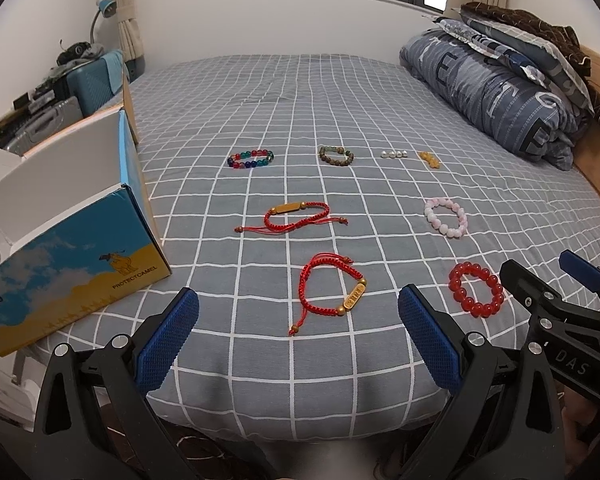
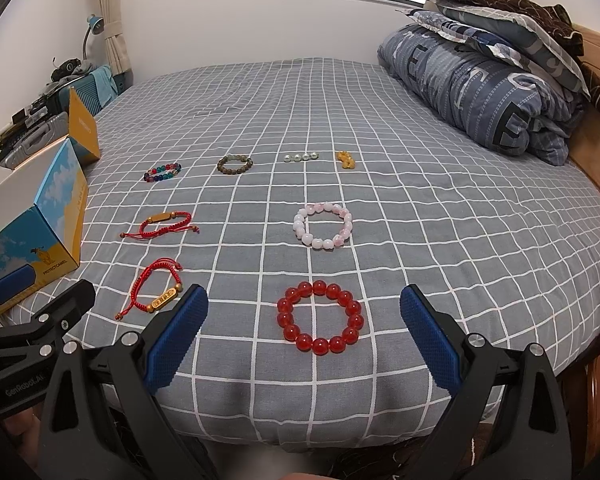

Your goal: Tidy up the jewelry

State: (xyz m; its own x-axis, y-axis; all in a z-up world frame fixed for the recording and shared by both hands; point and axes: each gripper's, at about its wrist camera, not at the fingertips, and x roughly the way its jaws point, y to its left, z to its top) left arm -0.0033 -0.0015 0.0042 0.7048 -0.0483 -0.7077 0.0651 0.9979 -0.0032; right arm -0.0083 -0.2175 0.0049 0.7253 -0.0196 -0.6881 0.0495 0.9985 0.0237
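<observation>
Awaiting sorting, bracelets are laid apart on the bed [image 1: 340,100] beside an open box [image 1: 80,248], presumably for storage; left gripper [image 1: 298,332] and right gripper [image 2: 304,332] are held wide open, empty.

Ahead of the left gripper [image 1: 298,334] lies a cord bracelet [image 1: 332,294]; box [image 1: 72,256] to its left. Ahead of the right gripper [image 2: 304,332] lies a bead bracelet [image 2: 320,317]; pillows [image 2: 496,92] far right.
</observation>
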